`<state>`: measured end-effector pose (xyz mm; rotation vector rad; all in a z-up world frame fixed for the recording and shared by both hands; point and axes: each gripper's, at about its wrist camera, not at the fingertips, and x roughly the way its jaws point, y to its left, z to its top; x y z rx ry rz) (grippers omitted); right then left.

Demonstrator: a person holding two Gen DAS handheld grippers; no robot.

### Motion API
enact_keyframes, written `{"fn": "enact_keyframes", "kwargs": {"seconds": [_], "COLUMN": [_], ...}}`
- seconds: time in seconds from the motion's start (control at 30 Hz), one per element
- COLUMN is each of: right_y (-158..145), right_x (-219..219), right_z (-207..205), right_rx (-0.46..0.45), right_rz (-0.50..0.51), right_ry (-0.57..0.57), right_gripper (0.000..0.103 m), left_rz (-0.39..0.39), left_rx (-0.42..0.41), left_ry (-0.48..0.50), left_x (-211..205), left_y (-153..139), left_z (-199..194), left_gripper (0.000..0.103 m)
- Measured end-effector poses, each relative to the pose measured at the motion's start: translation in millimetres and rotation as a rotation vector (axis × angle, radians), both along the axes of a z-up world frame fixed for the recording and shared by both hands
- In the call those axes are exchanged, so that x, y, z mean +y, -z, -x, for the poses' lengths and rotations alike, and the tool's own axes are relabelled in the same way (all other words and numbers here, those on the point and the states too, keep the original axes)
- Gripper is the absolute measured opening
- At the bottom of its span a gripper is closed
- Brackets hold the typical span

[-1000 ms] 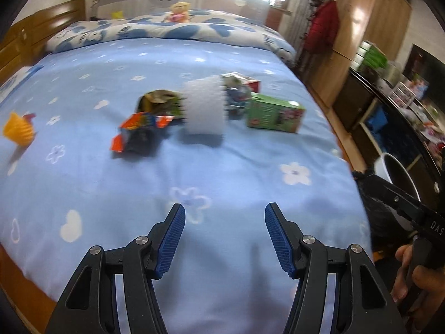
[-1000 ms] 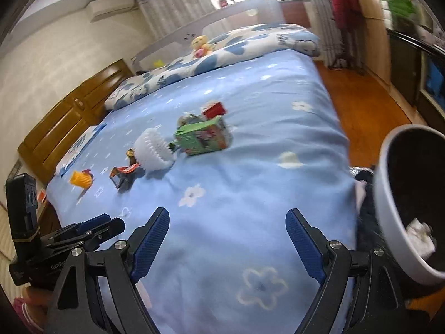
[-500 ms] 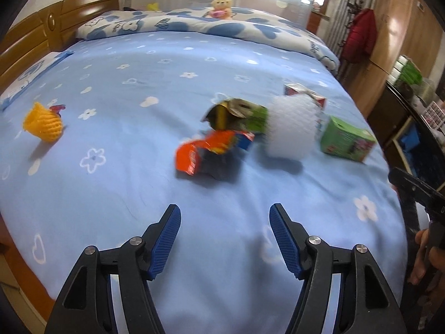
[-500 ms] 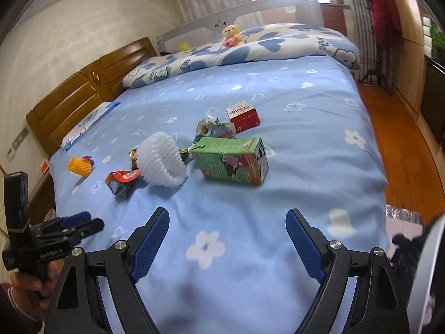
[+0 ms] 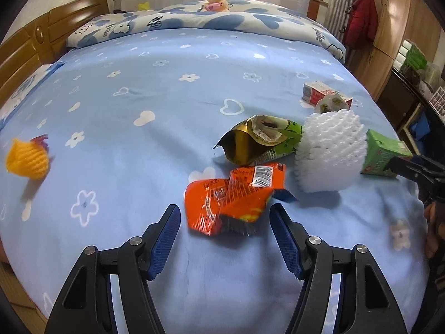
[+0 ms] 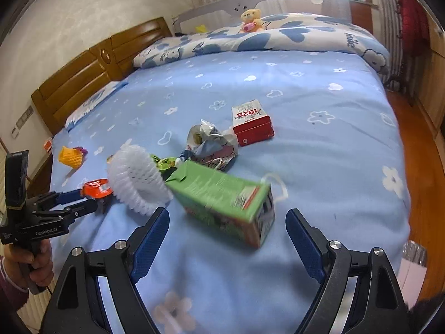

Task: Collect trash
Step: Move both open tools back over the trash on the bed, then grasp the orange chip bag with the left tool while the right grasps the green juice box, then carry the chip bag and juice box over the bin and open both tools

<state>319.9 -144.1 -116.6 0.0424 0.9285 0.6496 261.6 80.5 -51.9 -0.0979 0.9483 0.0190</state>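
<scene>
On the near part of a blue bedspread point(image 5: 139, 89) printed with white flowers and hearts, a cluster of trash lies spread out. In the left wrist view the left gripper point(image 5: 224, 224) hangs just short of a crumpled orange snack wrapper point(image 5: 236, 197); its jaws have just been opening and now stand apart, the blue pads flanking the wrapper's near end without pressing on it. Just beyond the wrapper lies a torn gold and green pouch point(image 5: 261, 139), and to its right, touching it, a white foam fruit net point(image 5: 329, 150) on its side. Far to the left, well apart from the rest, sits a yellow foam net point(image 5: 26, 158). In the right wrist view the right gripper point(image 6: 226, 231) is released, jaws wide and empty, with a green drink carton point(image 6: 222, 200) lying tilted just beyond and between its fingertips, untouched. Farther along the bed are a crumpled silver wrapper point(image 6: 212, 144) and, to its right, a red and white small box point(image 6: 251, 122). A hand point(image 6: 30, 261) at the left edge holds the other gripper's handle. At the far end a small teddy bear point(image 6: 250, 18) sits on a patterned quilt point(image 6: 292, 33).
</scene>
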Motion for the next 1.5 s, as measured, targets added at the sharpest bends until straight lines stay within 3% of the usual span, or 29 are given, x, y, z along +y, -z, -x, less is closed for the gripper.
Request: {"fn": "enact_keyframes", "kwargs": {"seconds": [0.17, 0.2, 0.23, 0.27, 0.33, 0.43, 0.63, 0.97, 1.5], "right_y": [7.0, 7.2, 7.4, 8.1, 9.5, 5.0, -4.9, -16.2, -39.2], "right_x": [7.7, 8.7, 8.6, 8.4, 7.0, 3.6, -5.5, -41.8, -103.5], "right_z": [-14.1, -14.3, -14.3, -14.1, -12.9, -2.2, 29.7, 94.5, 168.5], "right_rx": [0.038, 0.036, 0.033, 0.038, 0.059, 0.037, 0.022, 0.018, -0.025], "right_rz": [0.0, 0.003, 0.007, 0.012, 0.012, -0.001, -0.017, -0.099, -0.161], "right_ry": [-0.057, -0.062, -0.06, -0.054, -0.05, -0.047, -0.006, 0.148, 0.312], "right_gripper": [0.085, 0.082, 0.072, 0.059, 0.043, 0.037, 0.035, 0.034, 0.034], "left_rz": [0.022, 0.022, 0.025, 0.028, 0.019, 0.028, 0.055, 0.18, 0.173], "left_rx": [0.013, 0.012, 0.01, 0.014, 0.011, -0.004, -0.041, -0.057, -0.073], "left_ry": [0.024, 0.027, 0.035, 0.046, 0.062, 0.085, 0.093, 0.13, 0.338], "left_x": [-0.6, -1.4, -2.9, -4.6, -8.4, -12.1, -18.3, -35.8, -111.4], "left_y": [9.1, 9.6, 10.0, 11.6, 12.4, 8.7, -0.2, -13.9, -36.7], "left_z": [-12.9, -13.8, -14.3, -15.5, -16.8, -14.0, 7.4, 59.3, 91.8], "left_gripper": [0.064, 0.057, 0.043, 0.036, 0.021, 0.007, 0.004, 0.004, 0.004]}}
